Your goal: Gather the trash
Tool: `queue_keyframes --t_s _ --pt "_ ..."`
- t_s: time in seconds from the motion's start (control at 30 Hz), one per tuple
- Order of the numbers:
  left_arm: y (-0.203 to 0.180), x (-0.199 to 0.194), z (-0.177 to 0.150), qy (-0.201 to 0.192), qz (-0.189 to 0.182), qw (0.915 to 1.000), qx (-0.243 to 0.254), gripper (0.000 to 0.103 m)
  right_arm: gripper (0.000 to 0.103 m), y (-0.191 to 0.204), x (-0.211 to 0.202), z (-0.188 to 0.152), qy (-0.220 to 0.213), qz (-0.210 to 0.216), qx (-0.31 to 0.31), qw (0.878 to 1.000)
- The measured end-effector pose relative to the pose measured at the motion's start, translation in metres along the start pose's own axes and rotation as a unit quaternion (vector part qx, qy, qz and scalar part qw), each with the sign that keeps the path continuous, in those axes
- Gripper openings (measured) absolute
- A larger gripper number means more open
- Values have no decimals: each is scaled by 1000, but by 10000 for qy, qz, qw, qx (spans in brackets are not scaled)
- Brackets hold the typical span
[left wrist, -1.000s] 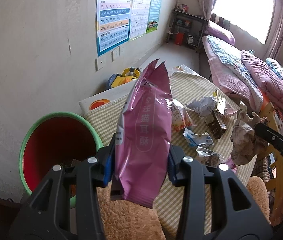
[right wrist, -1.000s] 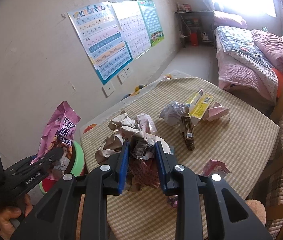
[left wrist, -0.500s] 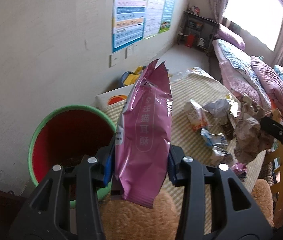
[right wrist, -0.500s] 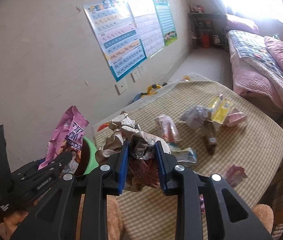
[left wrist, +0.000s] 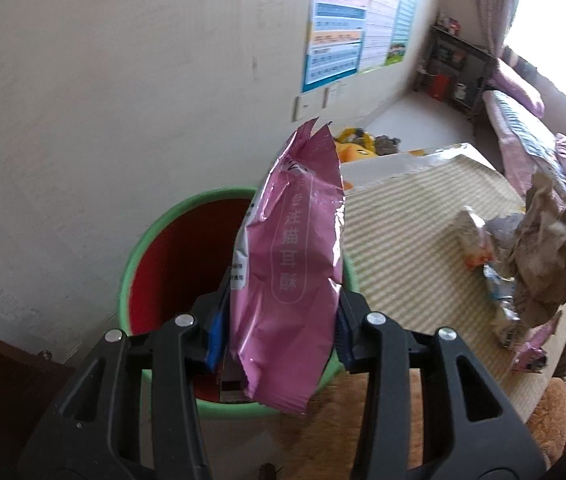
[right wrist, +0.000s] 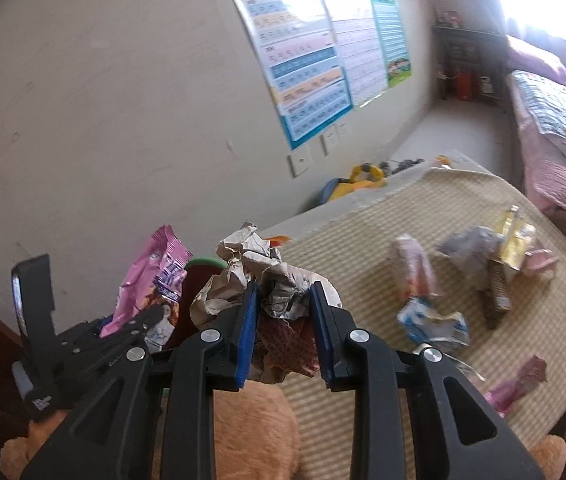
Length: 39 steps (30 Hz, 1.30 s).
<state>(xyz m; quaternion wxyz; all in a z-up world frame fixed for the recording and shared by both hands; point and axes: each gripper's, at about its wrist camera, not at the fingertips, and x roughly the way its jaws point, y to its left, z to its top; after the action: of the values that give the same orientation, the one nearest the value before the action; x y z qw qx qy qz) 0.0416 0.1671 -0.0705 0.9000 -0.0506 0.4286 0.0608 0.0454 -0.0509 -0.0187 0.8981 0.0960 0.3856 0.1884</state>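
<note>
My left gripper (left wrist: 281,320) is shut on a pink snack bag (left wrist: 293,264) and holds it upright over the near rim of a green bin with a red inside (left wrist: 163,256). My right gripper (right wrist: 283,316) is shut on a wad of crumpled paper (right wrist: 259,276) above the table's left end. In the right wrist view the left gripper (right wrist: 139,320) with the pink bag (right wrist: 155,280) is at the lower left, with a bit of the bin's rim (right wrist: 201,262) behind it. The paper wad also shows in the left wrist view (left wrist: 543,248).
Several wrappers (right wrist: 431,320) and a brown bar (right wrist: 497,296) lie on the checked tablecloth (right wrist: 363,240). A brown plush cushion (right wrist: 251,432) lies below the grippers. A wall with posters (right wrist: 323,64) is behind; a bed (right wrist: 555,136) is at the right.
Both grippers have swung left toward the bin. The bin now sits more centrally under the pink bag, and the paper wad has come nearer the table's left end.
</note>
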Motion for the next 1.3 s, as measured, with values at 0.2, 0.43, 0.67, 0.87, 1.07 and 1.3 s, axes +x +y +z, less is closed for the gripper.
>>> queue_keyframes --t_s 0.2,0.43,0.67,0.87,1.07,1.3 --pt "25 5 -6 77 155 9997 -197 41 25 27 18 12 73 283 -188 9994" --pt "50 14 -9 187 268 9987 -395 41 26 54 42 15 283 510 -347 9977" --pt "64 23 -15 306 304 9977 -527 41 26 69 66 13 555 611 -424 9957" --pt "73 33 -18 406 310 9968 -616 41 26 74 82 11 724 672 -379 9944" --pt "75 37 -20 437 314 9964 -651 41 28 77 91 13 753 707 -359 9940" --pt "76 40 -19 452 301 9963 -661 54 50 86 93 18 654 906 -328 9932"
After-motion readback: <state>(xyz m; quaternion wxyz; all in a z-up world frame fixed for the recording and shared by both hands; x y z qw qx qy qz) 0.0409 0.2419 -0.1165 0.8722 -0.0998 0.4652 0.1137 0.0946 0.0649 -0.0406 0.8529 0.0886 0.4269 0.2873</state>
